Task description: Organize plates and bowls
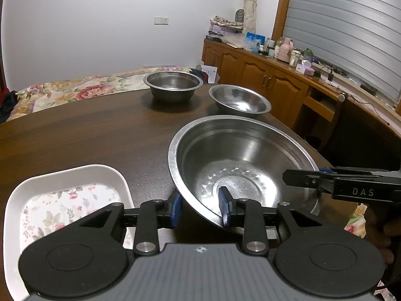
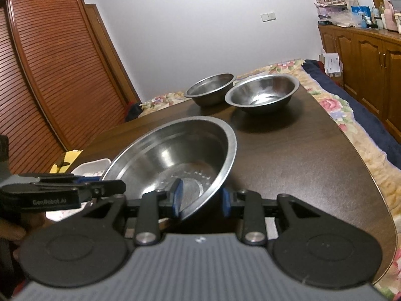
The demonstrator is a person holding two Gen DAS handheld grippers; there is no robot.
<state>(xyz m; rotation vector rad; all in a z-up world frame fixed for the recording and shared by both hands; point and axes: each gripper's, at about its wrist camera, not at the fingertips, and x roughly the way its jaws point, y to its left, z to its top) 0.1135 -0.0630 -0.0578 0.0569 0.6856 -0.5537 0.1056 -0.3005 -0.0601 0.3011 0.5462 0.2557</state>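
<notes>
Large steel bowl point(image 1: 240, 165) sits tilted above the dark wooden table point(image 1: 87, 135), its near rim clamped by the left gripper point(image 1: 200, 208) and by the right gripper point(image 2: 201, 199). Two smaller bowls point(image 2: 260, 92) stand at the far edge. Only the left view fully shows the white floral dish point(image 1: 67, 200); only the right shows the slatted wardrobe point(image 2: 50, 75).

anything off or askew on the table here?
Only the big bowl: it sits tilted, not flat, because both grippers, left and right, straddle its near rim. The two small bowls and the floral tray stand level. No spills or damage visible.
</notes>
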